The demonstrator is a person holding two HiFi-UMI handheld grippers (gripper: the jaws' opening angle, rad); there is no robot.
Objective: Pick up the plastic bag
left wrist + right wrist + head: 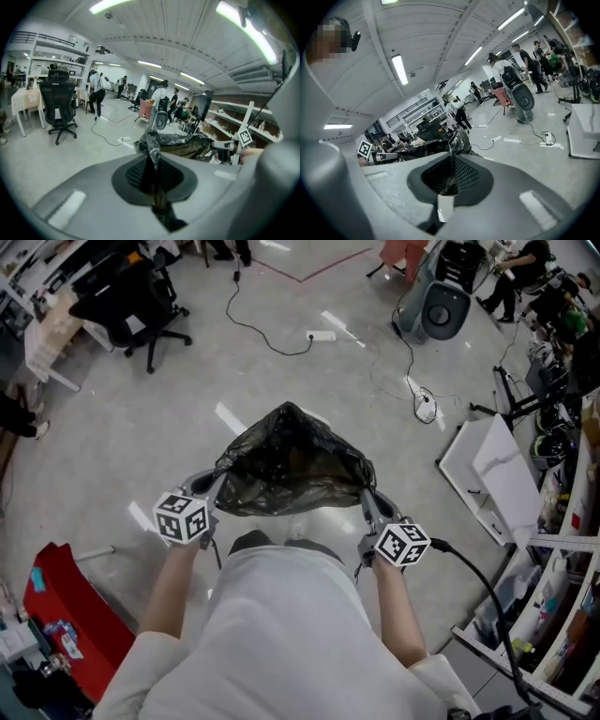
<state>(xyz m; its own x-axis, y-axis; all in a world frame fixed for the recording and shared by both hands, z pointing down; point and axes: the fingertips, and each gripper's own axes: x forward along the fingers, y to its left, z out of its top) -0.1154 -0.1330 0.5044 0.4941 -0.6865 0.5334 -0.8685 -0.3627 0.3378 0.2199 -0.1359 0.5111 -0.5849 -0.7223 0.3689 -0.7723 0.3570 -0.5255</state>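
Note:
A black plastic bag (289, 463) hangs in the air over the floor, stretched between my two grippers in the head view. My left gripper (217, 481) is shut on the bag's left rim, and my right gripper (365, 495) is shut on its right rim. In the left gripper view the bag (174, 142) runs out from the closed jaws of the left gripper (151, 151) toward the other gripper's marker cube (244, 137). The right gripper view shows crumpled black film of the bag (458, 140) pinched in the right gripper (452, 151).
A black office chair (131, 298) stands far left. A cable and power strip (321, 336) lie on the floor ahead. A grey machine (436, 304) stands far right, a white board (487, 474) and shelves (562, 596) at right, a red box (70, 615) at left.

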